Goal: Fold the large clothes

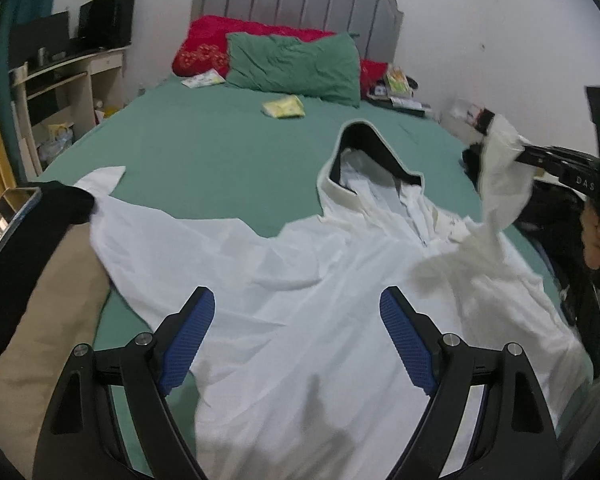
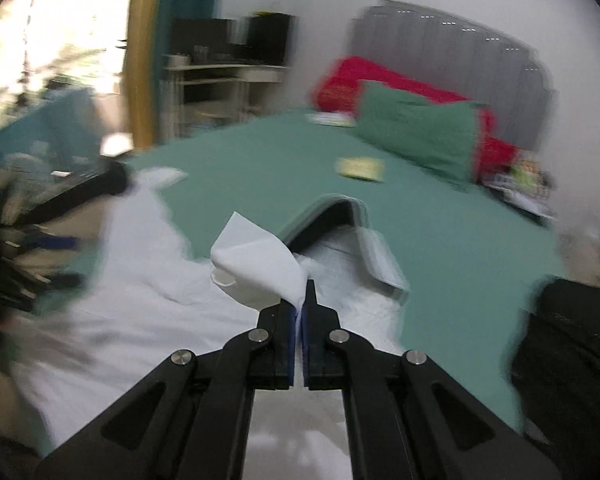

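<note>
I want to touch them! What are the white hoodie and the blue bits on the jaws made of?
The white hoodie looks like thin, matte woven cloth, maybe cotton or a light synthetic: it creases softly and droops where the right gripper pinches it. The blue pads on the left gripper look like ridged rubber or plastic, judging by their fine ribbing; which one, I cannot tell.

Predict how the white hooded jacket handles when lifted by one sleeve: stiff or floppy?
Likely floppy: the sleeve pinched in the right gripper droops and crumples. Probably light, since the thin white hooded jacket wrinkles flat on the bed. Expect the body to drag behind.
</note>
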{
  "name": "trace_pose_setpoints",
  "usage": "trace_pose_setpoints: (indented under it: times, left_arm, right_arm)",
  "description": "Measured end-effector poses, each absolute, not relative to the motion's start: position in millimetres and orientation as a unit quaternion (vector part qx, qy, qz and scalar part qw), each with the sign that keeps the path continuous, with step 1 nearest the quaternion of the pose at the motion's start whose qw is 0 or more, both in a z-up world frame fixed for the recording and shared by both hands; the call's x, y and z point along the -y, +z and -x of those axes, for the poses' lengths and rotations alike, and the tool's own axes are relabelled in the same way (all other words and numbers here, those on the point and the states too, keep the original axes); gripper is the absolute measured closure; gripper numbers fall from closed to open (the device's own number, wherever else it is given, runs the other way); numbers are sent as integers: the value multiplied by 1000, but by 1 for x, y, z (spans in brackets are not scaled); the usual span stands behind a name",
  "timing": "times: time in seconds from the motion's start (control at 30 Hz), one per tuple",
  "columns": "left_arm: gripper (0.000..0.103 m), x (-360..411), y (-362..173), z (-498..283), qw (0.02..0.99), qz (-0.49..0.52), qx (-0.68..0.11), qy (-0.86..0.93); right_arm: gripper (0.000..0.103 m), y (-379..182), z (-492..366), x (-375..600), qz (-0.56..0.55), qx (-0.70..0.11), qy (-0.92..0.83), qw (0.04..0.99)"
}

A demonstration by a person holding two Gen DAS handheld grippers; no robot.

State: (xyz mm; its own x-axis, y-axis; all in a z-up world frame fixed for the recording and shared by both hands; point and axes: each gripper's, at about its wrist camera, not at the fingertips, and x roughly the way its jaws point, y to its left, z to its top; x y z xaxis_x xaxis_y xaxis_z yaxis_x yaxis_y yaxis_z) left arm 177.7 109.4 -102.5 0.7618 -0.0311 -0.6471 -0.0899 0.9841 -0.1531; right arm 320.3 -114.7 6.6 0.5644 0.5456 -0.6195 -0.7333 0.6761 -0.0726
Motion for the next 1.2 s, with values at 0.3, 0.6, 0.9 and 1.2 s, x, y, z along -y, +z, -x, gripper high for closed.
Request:
trace_pose_setpoints:
  times: [0.3,0.6,0.9,1.2]
  left_arm:
    - [16,-129,-119,-185,924,92,-370,33]
    - [16,-109,-139,-224,910,84,-406,7]
    - [16,-54,-152,-332,918,16,-397,-14]
    - [82,-45,-201,-385,894,9,-447,0]
  right_arm:
    - [87,-62,-369,31,166,-371,369,836]
    - [36,-47,-360,131,173,-357,298,868]
    - [36,-119,-341,258,114,-447,119,879]
    - [36,-123,-369,283,142,-455,77,876]
